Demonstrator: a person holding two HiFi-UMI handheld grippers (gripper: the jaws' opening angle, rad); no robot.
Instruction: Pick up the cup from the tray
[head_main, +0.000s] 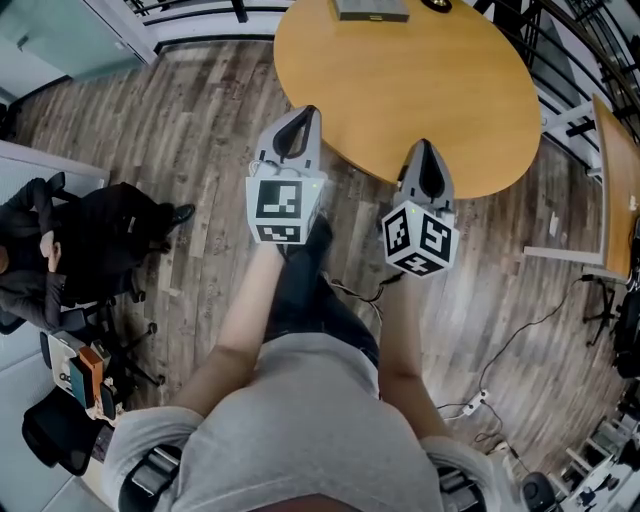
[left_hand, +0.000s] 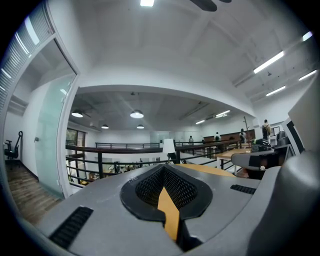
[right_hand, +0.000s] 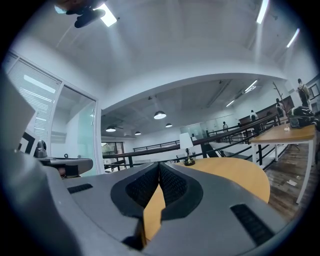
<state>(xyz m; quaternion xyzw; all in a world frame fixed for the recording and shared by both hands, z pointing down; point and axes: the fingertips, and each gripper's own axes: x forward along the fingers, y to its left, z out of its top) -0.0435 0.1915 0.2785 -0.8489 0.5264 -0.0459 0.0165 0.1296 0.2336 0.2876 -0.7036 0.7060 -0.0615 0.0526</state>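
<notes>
- Plainly, saw no cup in any view. Took the flat grey slab (head_main: 372, 10) at the top edge of the head view, on the far side of the round wooden counter (head_main: 420, 90), for the tray, but could not confirm it.
- Found the left gripper (head_main: 305, 114) at the counter's near rim, centre-left of the frame, with fingers (left_hand: 147, 187) met at the tips and nothing between them, only a strip of counter showing through the gap lower down.
- Found the right gripper (head_main: 424, 147) just to the right of it, with fingers (right_hand: 172, 186) likewise pressed together and empty.
- Judged the chief risk a shove: liable to push or tip the cup rather than straddle it, if brought in with fingers closed like this.
- Judged a second risk in the long reach across the counter, with a small lamp (right_hand: 186, 142) near the far rim liable to be clipped.
- Noted loose cables (head_main: 520, 340) on the floor at lower right, a possible snag for feet.
- Read no brand, label or lettering anywhere. Made out only black-and-white square markers (head_main: 283, 208) on the grippers' cubes.
</notes>
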